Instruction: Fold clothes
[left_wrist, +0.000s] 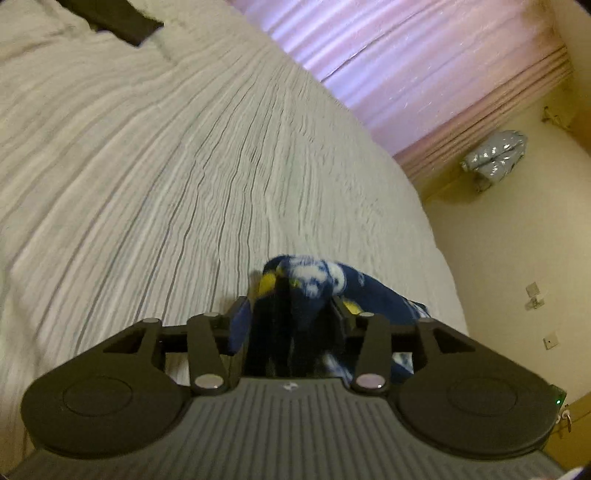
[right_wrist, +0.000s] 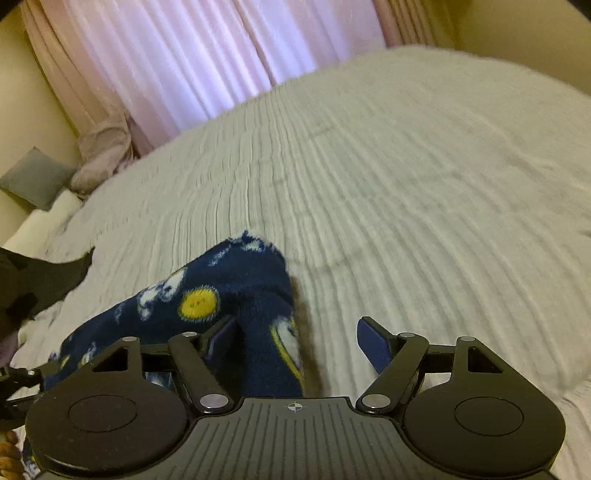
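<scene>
A dark blue fleece garment (left_wrist: 306, 284) with white and yellow prints lies bunched over the white ribbed bedspread (left_wrist: 166, 166). My left gripper (left_wrist: 291, 306) is shut on a fold of it, and the cloth hides the fingertips. In the right wrist view the same garment (right_wrist: 229, 291) stretches from the lower left to between my right gripper's fingers. My right gripper (right_wrist: 295, 332) is open; the cloth lies against its left finger (right_wrist: 221, 332), and the right finger (right_wrist: 373, 343) stands apart over the bedspread (right_wrist: 406, 184).
A black garment (left_wrist: 118, 18) lies at the far end of the bed; a dark cloth (right_wrist: 40, 280) also shows at the left of the right wrist view. Pink curtains (right_wrist: 166, 62) hang behind the bed. A grey cushion (right_wrist: 35, 177) and a silver bag (left_wrist: 495, 155) sit beside walls.
</scene>
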